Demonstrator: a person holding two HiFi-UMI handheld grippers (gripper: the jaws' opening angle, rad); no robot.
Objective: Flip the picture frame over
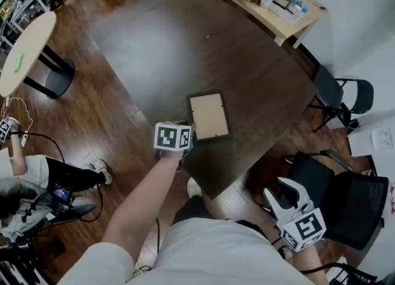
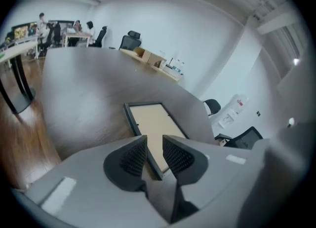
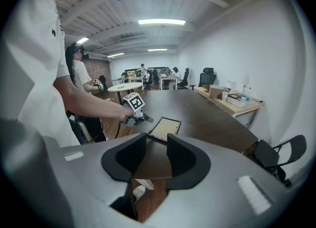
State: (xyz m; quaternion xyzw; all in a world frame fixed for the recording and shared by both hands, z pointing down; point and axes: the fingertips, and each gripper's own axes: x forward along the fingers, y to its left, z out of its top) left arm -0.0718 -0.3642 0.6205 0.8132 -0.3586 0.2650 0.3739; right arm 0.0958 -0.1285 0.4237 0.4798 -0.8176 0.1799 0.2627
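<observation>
Picture frame (image 1: 209, 116) lies flat on the dark table (image 1: 185, 43), long axis running away from you. Your left gripper's (image 2: 154, 154) parted jaws straddle the frame's edge. Your right gripper (image 3: 156, 159) gapes empty, off the table.

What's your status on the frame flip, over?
Left gripper open, jaws straddling edge of picture frame. Right gripper open, empty, off the table. Frame flat, not yet flipped. Nothing blocking.

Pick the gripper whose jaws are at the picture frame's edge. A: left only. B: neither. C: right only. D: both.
A: the left gripper has its jaws astride the rim of the picture frame on the table, while the right gripper hangs open beyond the table's edge.
</observation>
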